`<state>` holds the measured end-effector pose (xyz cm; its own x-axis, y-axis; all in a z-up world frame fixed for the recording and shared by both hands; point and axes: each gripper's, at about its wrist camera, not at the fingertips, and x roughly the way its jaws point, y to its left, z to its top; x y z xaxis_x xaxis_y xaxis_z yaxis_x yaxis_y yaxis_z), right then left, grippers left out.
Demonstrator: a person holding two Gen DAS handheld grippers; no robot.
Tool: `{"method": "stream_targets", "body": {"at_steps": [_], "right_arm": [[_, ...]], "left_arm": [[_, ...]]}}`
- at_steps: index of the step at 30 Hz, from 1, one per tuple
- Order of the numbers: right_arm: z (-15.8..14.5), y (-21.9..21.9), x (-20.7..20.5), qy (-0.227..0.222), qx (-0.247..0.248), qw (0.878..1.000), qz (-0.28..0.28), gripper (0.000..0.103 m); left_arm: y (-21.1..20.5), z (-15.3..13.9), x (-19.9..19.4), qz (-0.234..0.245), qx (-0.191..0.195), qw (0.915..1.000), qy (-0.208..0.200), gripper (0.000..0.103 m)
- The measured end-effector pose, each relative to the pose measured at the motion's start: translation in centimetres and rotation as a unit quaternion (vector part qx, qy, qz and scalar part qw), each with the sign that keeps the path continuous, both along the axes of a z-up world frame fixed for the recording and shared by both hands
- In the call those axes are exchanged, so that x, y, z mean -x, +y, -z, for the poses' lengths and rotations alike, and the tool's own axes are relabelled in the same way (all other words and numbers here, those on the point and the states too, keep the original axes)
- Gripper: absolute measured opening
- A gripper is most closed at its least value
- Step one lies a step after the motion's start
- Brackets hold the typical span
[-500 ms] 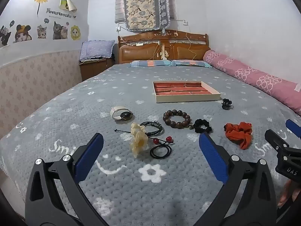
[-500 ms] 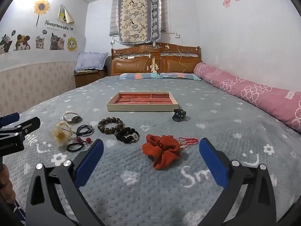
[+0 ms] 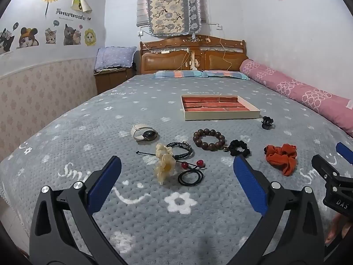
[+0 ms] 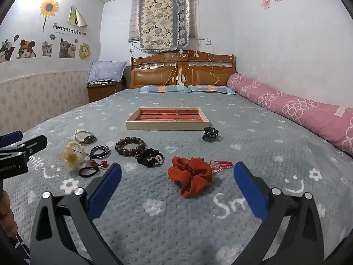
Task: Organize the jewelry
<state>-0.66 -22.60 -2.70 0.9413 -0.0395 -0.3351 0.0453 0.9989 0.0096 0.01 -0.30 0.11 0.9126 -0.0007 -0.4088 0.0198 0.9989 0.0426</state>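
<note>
Both tongs hang empty with fingers wide apart, as if to choose a first piece. The left gripper (image 3: 176, 183) frames the flower tie (image 3: 164, 165) and black bands (image 3: 190, 176) at frame centre; the right gripper (image 4: 176, 185) frames the orange scrunchie (image 4: 190, 176). Beads (image 3: 209, 139) lie beyond. The tray (image 3: 220, 116), upper centre, looks unfilled, likely the destination.
</note>
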Motion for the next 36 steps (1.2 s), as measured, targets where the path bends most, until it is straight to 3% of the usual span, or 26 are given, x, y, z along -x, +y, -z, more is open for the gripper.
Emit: {"method": "stream_targets", "body": {"at_steps": [9, 36], "right_arm": [[0.1, -0.1, -0.1, -0.001, -0.001, 1.0, 0.002, 0.099], [0.0, 0.0, 0.2, -0.004, 0.007, 1.0, 0.004, 0.099]], "left_arm": [[1.5, 0.2, 0.0, 0.0, 0.0, 1.0, -0.001, 0.098], [0.9, 0.0, 0.2, -0.003, -0.003, 1.0, -0.004, 0.098]]}}
